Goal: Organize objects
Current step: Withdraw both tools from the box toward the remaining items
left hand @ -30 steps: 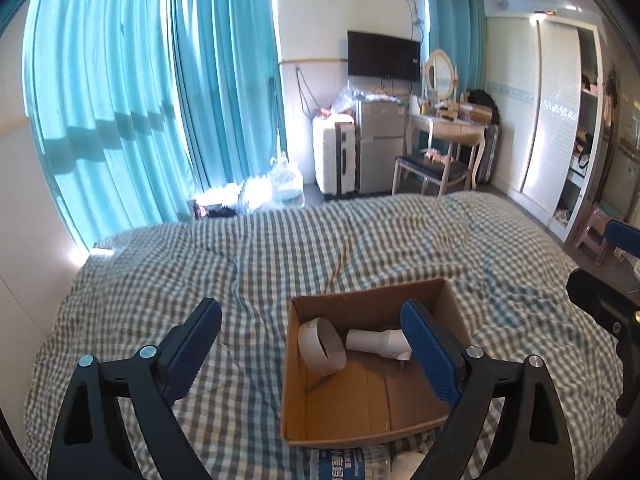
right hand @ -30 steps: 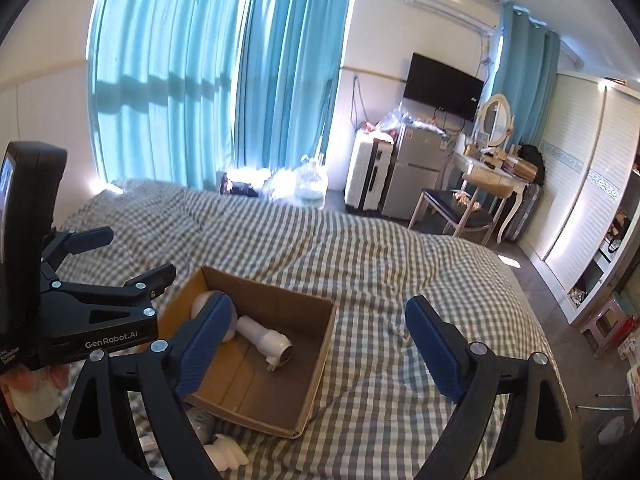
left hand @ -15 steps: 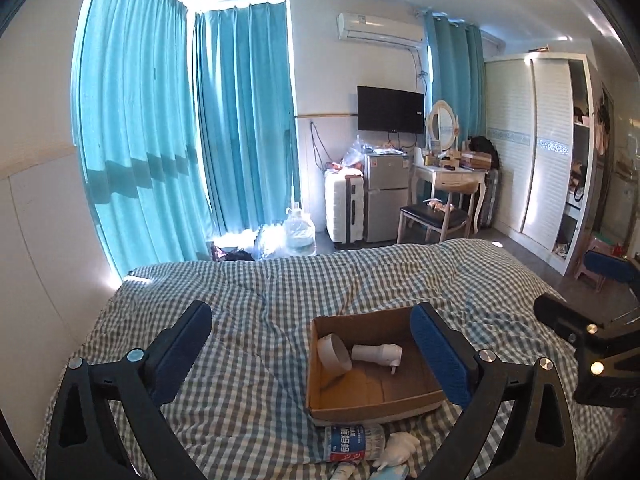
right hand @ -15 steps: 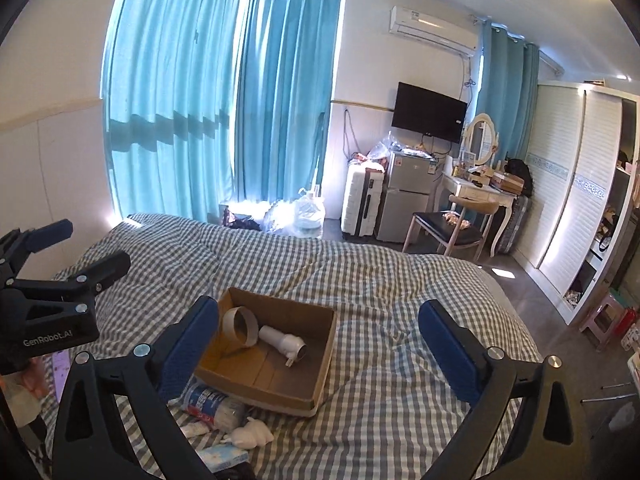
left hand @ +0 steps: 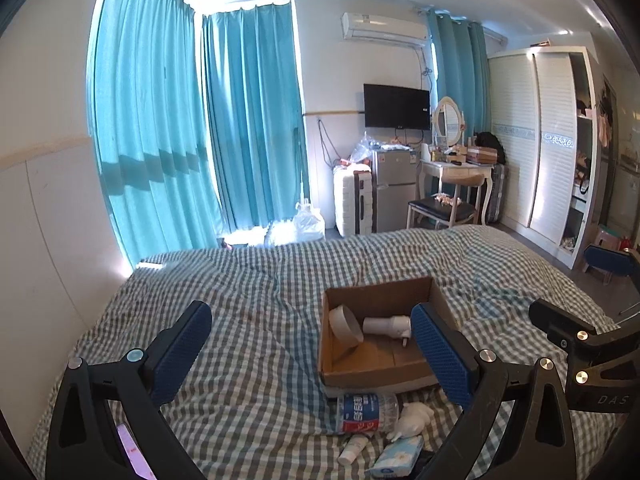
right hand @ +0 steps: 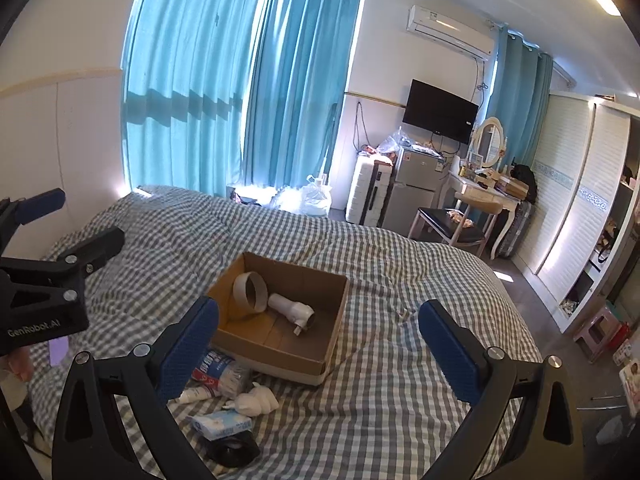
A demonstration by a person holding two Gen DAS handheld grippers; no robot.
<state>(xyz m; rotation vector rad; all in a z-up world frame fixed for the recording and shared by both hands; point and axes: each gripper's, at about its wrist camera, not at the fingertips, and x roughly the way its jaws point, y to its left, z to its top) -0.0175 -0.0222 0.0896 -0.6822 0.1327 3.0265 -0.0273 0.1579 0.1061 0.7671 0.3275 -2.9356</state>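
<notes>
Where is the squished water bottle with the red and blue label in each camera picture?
Left wrist view: the water bottle lies on the checked bedspread at bottom centre, right in front of the cardboard box.
Right wrist view: the water bottle lies at lower left, beside the box's near corner, partly behind the gripper's left finger.
Shared landmark: the cardboard box, with a tape roll inside.
</notes>
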